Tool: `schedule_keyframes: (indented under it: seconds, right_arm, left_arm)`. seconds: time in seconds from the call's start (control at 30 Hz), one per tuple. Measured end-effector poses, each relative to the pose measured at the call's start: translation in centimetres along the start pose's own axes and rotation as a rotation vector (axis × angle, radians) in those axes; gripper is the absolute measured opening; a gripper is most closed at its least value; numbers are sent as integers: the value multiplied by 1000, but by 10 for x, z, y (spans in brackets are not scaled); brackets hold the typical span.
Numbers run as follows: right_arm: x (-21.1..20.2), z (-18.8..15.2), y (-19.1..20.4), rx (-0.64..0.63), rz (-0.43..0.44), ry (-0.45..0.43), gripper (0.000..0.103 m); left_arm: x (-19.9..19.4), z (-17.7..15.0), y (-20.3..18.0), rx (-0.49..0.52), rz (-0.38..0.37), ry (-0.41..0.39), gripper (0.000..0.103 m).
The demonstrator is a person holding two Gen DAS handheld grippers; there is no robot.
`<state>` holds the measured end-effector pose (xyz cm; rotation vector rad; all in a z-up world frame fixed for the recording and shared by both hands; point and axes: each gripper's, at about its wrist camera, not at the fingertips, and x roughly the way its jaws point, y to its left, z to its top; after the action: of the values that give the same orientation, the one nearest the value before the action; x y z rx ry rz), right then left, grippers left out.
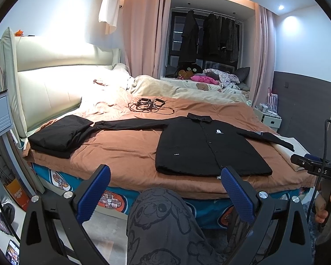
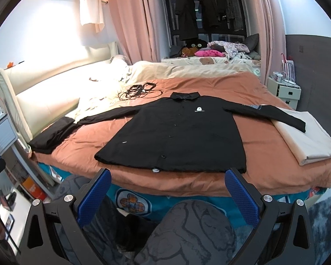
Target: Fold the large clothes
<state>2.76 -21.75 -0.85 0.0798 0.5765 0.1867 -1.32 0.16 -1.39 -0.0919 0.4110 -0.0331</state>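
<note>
Black coat (image 2: 178, 132) being left spread flat, sleeves out, unfolded | folded black garment (image 1: 59, 134) lying far left | left gripper (image 1: 165, 190) and right gripper (image 2: 167, 190) being held wide, empty

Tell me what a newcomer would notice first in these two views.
A black shirt lies spread flat, front up, on the brown blanket, sleeves out to both sides. A folded black garment sits near the headboard end, a folded beige cloth under the other sleeve. Both grippers, left and right, hang open.
</note>
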Motion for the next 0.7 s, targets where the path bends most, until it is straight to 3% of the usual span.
schedule_keyframes:
  seconds: [0.33, 0.7]
  right_arm:
    - [-1, 9, -1, 14, -6, -20, 103]
    - [46, 25, -1, 3, 28, 5, 103]
  left_arm:
    - [4, 5, 8, -20, 3, -1, 102]
    - [48, 18, 15, -33, 54, 46, 102]
